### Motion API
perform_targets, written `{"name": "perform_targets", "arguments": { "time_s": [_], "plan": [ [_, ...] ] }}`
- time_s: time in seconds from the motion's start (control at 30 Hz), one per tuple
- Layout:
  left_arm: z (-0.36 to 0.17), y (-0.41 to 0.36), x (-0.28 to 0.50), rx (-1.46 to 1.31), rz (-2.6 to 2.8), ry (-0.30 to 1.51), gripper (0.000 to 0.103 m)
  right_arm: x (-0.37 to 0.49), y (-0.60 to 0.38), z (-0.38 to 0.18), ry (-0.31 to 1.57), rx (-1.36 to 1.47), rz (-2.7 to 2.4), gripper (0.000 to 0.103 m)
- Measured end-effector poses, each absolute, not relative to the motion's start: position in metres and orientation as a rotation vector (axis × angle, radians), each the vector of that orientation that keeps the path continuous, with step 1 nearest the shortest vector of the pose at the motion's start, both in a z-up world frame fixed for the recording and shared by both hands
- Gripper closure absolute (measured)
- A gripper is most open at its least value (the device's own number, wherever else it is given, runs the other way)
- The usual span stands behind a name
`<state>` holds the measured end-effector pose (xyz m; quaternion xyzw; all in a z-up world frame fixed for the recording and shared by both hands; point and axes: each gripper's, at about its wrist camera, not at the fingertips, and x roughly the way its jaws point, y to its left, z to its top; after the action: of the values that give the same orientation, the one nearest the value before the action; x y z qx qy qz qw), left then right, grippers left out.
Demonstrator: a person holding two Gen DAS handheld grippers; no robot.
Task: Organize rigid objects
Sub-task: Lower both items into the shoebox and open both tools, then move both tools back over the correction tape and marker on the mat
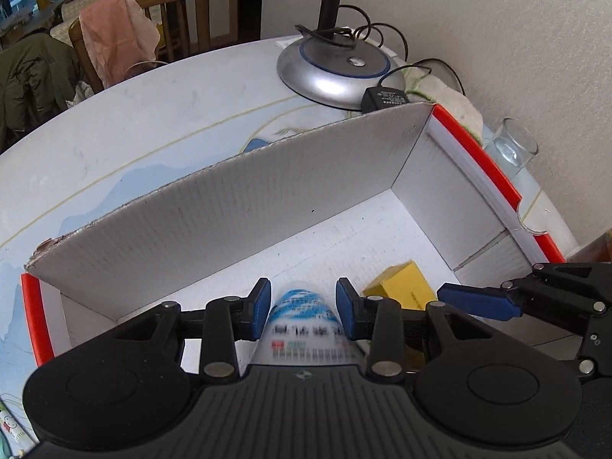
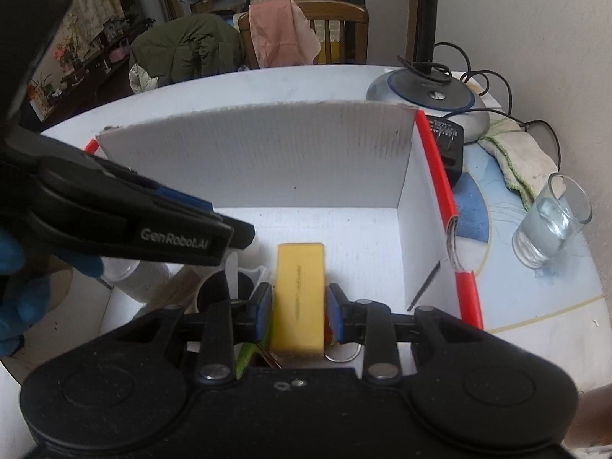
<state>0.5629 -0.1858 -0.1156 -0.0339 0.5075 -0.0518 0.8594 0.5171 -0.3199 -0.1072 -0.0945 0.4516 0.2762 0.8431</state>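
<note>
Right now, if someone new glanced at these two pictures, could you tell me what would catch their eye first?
Probably the large white corrugated cardboard box with red edges filling the round table. Inside it, the right hand-held gripper brackets a yellow rectangular block, and the left hand-held gripper is shut on a white plastic bottle with a blue-printed label. Right of the box stands a clear drinking glass, beside a silver domed lamp base.

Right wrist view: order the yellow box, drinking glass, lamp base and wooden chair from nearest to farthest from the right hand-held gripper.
1. Yellow box, between the jaws of the right hand-held gripper, inside the cardboard box.
2. Drinking glass, to the right on the table, outside the box.
3. Lamp base, far right on the table, behind the box.
4. Wooden chair, beyond the table's far edge.
</note>
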Motion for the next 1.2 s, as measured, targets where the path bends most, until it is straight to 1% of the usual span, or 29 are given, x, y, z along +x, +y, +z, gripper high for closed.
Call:
{"name": "perform_targets", "arguments": {
  "time_s": [0.23,0.5,0.6,0.8,0.87,0.93,1.03,1.07,1.13,1.2],
  "plan": [
    [-0.109,-0.182,0.557,-0.071,-0.086,1.053,0.067,0.514,-0.322,-0.104,0.955,-0.196,0.587,0.061],
    [-0.092,-0.18,0.54,-0.078,-0.077,1.017,0.066,0.508,-0.327,-0.095,0.931,-0.181,0.594,0.055],
    [-0.084,-0.179,0.532,-0.083,-0.076,0.998,0.065,0.501,-0.329,-0.09,0.919,-0.172,0.595,0.05],
    [-0.065,-0.178,0.51,-0.089,-0.078,0.958,0.06,0.491,-0.331,-0.076,0.887,-0.154,0.6,0.048],
    [-0.059,-0.177,0.502,-0.093,-0.076,0.943,0.059,0.486,-0.331,-0.071,0.871,-0.152,0.602,0.046],
    [-0.054,-0.175,0.493,-0.091,-0.072,0.93,0.059,0.48,-0.33,-0.067,0.852,-0.156,0.602,0.041],
    [-0.044,-0.169,0.478,-0.099,-0.068,0.908,0.058,0.47,-0.327,-0.059,0.824,-0.167,0.612,0.038],
    [-0.041,-0.167,0.473,-0.101,-0.063,0.902,0.053,0.467,-0.326,-0.057,0.817,-0.168,0.617,0.037],
    [-0.035,-0.161,0.462,-0.104,-0.062,0.886,0.048,0.459,-0.324,-0.051,0.802,-0.169,0.62,0.033],
    [-0.029,-0.155,0.45,-0.106,-0.055,0.869,0.047,0.452,-0.321,-0.046,0.789,-0.168,0.626,0.031]
  ]
}}
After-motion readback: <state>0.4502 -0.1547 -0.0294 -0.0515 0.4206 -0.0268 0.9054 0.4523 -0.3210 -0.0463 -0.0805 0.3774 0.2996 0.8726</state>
